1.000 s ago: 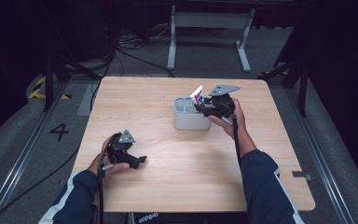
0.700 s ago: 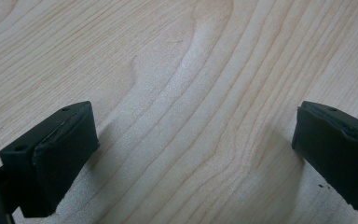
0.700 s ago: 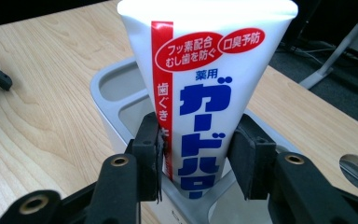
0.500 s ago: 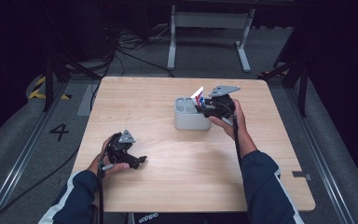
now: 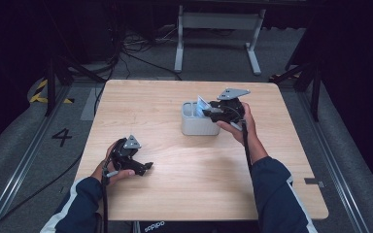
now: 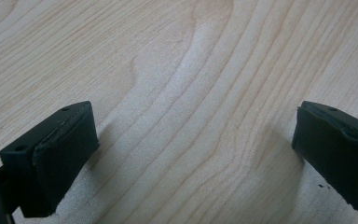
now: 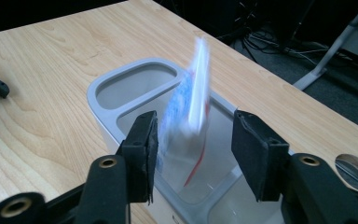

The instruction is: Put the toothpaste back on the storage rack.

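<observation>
Readable text: a large "4" (image 5: 61, 137) marked on the floor left of my worktop. Some upside-down white lettering (image 5: 154, 226) at the bottom edge of the high view, too small to make out.

Light wood table (image 5: 175, 194); grey bin (image 5: 196, 126) standing on it.

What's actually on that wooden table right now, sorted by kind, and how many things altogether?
Grey two-compartment container: 1
Packet with blue and white print, standing in the container: 1
Hand-held gripper, left and right: 2
Total: 4
</observation>
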Motion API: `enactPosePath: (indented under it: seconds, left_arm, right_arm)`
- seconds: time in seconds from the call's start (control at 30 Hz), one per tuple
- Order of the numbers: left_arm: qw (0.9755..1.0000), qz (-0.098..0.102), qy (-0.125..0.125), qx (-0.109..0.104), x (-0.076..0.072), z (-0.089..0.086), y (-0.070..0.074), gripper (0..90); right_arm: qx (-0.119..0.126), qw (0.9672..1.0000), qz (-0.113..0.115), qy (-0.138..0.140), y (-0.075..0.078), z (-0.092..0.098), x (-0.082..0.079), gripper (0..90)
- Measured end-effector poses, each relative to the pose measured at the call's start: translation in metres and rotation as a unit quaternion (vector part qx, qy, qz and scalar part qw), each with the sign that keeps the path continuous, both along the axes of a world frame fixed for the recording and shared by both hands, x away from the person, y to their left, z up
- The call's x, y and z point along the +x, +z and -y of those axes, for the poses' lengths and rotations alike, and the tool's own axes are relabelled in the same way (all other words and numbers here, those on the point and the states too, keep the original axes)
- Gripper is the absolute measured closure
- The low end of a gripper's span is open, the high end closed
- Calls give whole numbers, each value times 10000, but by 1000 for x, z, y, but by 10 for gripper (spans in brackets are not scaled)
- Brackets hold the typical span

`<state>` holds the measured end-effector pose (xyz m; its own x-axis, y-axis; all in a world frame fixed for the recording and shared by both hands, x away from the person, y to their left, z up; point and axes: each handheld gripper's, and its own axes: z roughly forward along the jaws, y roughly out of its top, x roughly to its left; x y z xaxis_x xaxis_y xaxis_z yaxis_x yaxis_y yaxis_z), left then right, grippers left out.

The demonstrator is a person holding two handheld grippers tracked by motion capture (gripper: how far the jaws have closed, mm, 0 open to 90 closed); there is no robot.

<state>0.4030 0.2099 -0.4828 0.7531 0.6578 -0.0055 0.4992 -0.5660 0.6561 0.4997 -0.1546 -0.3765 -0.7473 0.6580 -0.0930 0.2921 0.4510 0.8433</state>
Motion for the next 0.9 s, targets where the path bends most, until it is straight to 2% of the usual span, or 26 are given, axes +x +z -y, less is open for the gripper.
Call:
enactPosePath:
  seconds: [0.37, 0.77, 0.9]
  left_arm:
    - [10000, 12, 9, -8, 0, 0, 0, 5]
    - [10000, -1, 1, 1, 0, 0, 0, 5]
    - [10000, 0, 0, -2, 0, 0, 0, 5]
  right_arm:
    - [48, 10000, 82, -3, 11, 9, -11, 457]
    - [-420, 9990, 170, 57, 21, 20, -33, 412]
    - [-427, 9988, 214, 69, 25, 24, -38, 410]
